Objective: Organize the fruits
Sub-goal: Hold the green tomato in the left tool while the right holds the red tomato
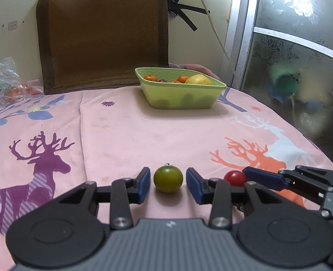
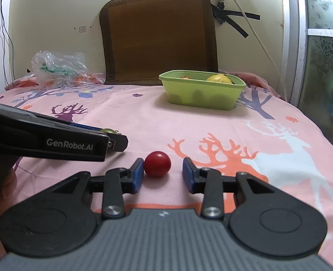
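At the bottom centre of the left wrist view, the left tongs (image 1: pixel 168 185) are standing apart, their blue pads flanking a small green fruit (image 1: pixel 168 179) that is sitting on the pink deer-print cloth (image 1: pixel 121 131) covering the worktop; narrow gaps are showing on both sides of the fruit, so nothing is clamping it. Just right of that, a small red fruit (image 1: pixel 235 178) is lying against a blue pad of the other tool.

In the right wrist view, the right tongs (image 2: pixel 163 174) are also standing apart low in the frame. The red fruit (image 2: pixel 157 163) is resting between them, touching or nearly touching the left-hand pad, with a clear gap to the right-hand one. The left tool's black body is crossing the left edge of this frame.

Farther back, right of centre, a light green basket (image 1: pixel 182 94) is sitting on the cloth, holding several orange fruits (image 1: pixel 150 77) and a yellow fruit (image 1: pixel 199 79). At the far left, a crumpled clear plastic bag (image 2: pixel 58 67) is lying on the cloth. Behind everything, a brown woven cushion (image 1: pixel 103 31) is leaning upright against the pale wall, with a white cable (image 1: pixel 213 27) hanging down at the upper right.
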